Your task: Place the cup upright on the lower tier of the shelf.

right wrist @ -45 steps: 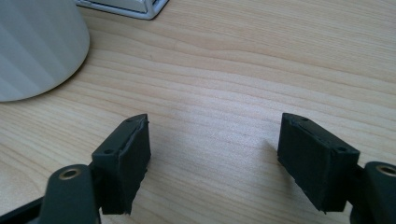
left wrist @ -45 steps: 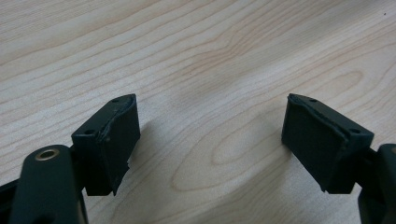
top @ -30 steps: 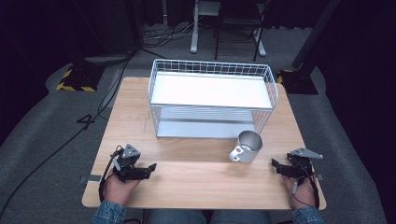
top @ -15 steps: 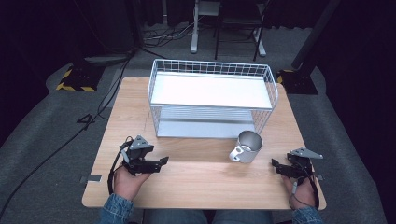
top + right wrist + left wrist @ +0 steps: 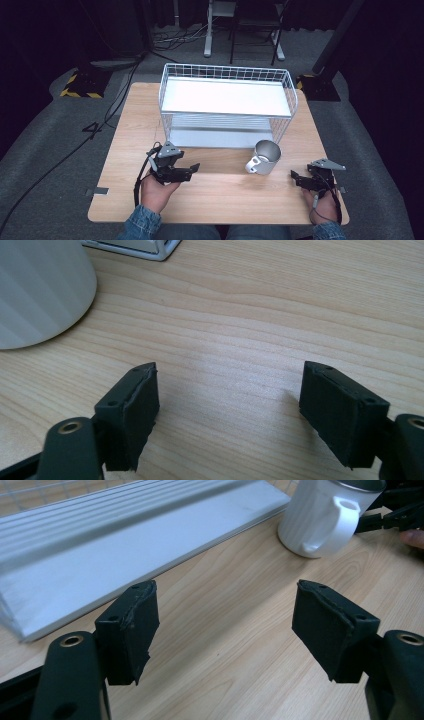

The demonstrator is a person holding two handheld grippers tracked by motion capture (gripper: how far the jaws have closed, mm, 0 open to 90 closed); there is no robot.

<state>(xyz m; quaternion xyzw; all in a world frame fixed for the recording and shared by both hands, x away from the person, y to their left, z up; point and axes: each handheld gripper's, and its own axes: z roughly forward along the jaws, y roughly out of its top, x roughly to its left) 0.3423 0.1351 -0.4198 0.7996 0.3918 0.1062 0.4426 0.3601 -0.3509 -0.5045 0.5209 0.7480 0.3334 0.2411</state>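
We hold the left gripper (image 5: 192,168) at lower left and the right gripper (image 5: 295,178) at lower right, both spread and empty. Between them stands a white ribbed ceramic mug (image 5: 263,157), below the white wire-mesh two-tier rack (image 5: 227,103) on the pale wooden table (image 5: 220,200).

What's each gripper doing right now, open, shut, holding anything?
Left gripper: open, empty, jaws wide apart over the table, pointed toward the white mug.
Right gripper: open, empty, low over bare wood beside the mug.

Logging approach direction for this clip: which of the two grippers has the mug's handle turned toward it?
The left gripper. The mug stands upright before the wire rack, its handle pointing toward the person's left; the right gripper faces its plain side.
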